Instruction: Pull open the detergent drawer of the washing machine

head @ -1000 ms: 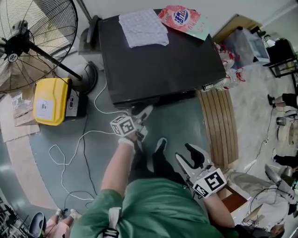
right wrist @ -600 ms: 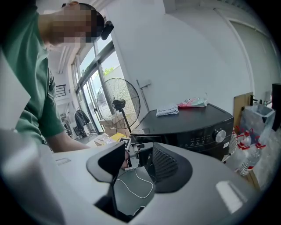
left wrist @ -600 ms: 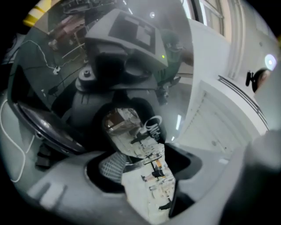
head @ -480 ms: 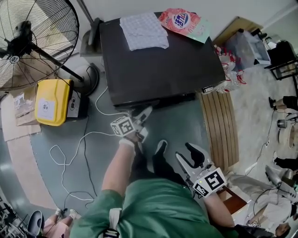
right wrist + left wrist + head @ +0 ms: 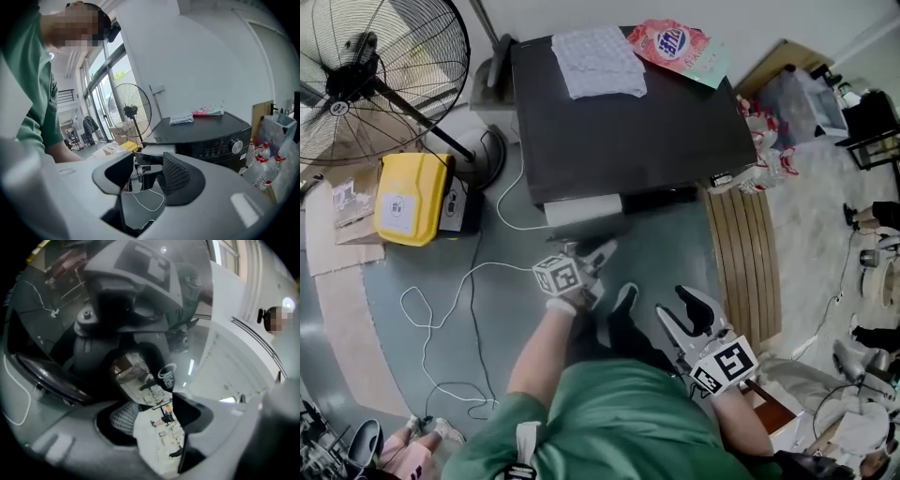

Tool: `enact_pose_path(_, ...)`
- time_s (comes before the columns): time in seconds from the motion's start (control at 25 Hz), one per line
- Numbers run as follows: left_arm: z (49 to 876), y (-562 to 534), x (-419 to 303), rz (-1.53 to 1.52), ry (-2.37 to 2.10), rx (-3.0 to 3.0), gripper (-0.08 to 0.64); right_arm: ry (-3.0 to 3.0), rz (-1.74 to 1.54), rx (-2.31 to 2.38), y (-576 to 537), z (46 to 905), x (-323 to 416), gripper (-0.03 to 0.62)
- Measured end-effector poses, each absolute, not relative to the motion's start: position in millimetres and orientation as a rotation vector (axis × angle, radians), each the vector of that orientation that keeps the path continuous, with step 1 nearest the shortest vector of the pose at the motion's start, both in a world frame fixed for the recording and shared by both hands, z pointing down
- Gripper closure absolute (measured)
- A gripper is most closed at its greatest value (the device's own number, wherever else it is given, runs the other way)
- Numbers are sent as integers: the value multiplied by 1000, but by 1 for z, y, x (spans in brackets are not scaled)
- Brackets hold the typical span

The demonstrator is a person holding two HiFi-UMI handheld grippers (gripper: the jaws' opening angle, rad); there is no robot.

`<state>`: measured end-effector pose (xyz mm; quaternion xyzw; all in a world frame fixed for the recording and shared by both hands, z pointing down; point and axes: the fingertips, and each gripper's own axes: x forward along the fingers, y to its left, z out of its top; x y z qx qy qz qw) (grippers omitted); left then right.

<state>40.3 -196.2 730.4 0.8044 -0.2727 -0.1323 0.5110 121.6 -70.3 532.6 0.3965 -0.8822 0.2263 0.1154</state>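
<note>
The detergent drawer (image 5: pixel 581 208) juts out from the upper left corner of the front of a black washing machine (image 5: pixel 637 122), standing part-way open above the grey floor (image 5: pixel 375 328). The machine's flat top is the surface here. On it, a folded pale cloth (image 5: pixel 598 61) lies at the back, just beside a pink and red detergent bag (image 5: pixel 675 45). To the machine's left stand a large pedestal fan (image 5: pixel 366 84) and a yellow box (image 5: pixel 411 199), and a white cable (image 5: pixel 459 281) loops across the floor. To its right lies a strip of wooden slats (image 5: pixel 741 253), with plastic bottles (image 5: pixel 764 141) near the machine's corner. The left gripper (image 5: pixel 592 253) reaches up to the drawer's front. In its own view, the left gripper (image 5: pixel 154 423) has its jaws closed down onto a glossy, mirror-like edge of the drawer. The right gripper (image 5: pixel 684 314) is held low and well apart from the machine, beside the person's green shirt. In its own view, the right gripper (image 5: pixel 146 176) has its jaws moderately apart with nothing between them. Seen from above, the drawer has a pale grey top and a dark front. From the right gripper view, the drawer (image 5: pixel 157 151) shows as a light slab sticking out of the machine (image 5: pixel 206 136).
</note>
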Motion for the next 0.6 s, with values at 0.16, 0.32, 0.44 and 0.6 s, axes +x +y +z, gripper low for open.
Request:
enact_pose_path(0.16,731,-178,44,-293,-650,1926,331,-2606,647,1146,-68,526,119,396)
enact_pose_path(0.32,729,-154,49,-285,-636,1910,327,-2622,645,1124,-65,522,117,396)
enact_pose_path(0.44,730,-140,51,-295,-635,1894,322,-2627,643,1114,-66,520,118,396)
enact_pose_path(0.6,736,-133,50,-259,-687,1864,334,-2641,633,1114,-70,518,117,396)
